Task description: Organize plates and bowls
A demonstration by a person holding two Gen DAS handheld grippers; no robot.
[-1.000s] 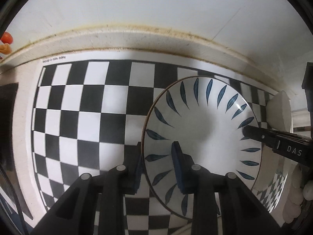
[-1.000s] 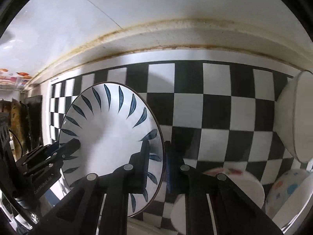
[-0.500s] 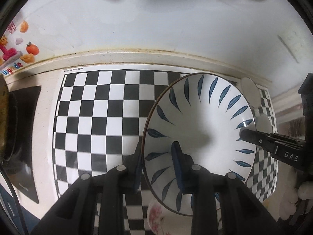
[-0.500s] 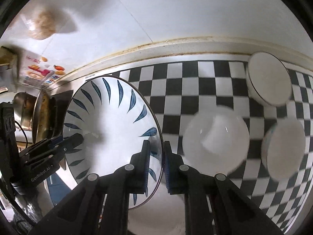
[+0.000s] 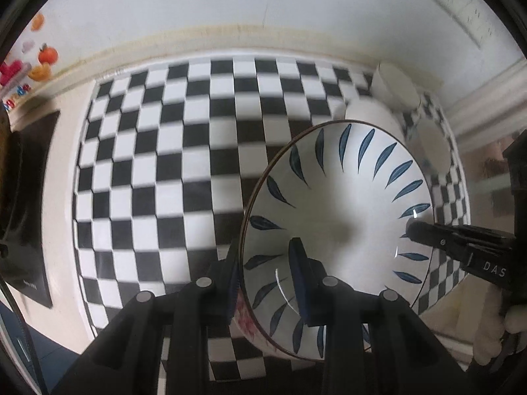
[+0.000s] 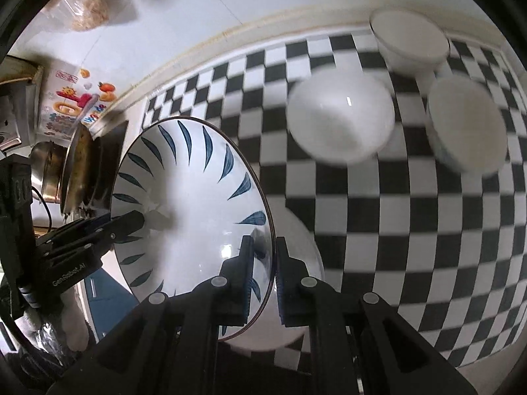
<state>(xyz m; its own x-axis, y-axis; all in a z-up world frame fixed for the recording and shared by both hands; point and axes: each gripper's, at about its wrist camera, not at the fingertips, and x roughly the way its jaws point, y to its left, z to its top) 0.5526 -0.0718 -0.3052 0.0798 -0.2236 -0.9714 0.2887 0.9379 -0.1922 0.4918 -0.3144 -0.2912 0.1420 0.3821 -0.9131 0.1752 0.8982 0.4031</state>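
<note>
While both tongs clamp opposite rim edges, left gripper [image 5: 266,273] and right gripper [image 6: 263,271] hold the blue-leaf plate [image 5: 339,230] at lower centre, above the checkered mat [image 5: 171,181]; white bowls [image 6: 342,118] upper right.

A large white plate [image 5: 342,210] rimmed with dark blue leaf strokes is tilted above the checkered mat, its opposite rims pinched. Three plain white bowls [image 6: 341,121] [image 6: 466,125] [image 6: 410,39] sit upright on the mat's far right, near each other.
</note>
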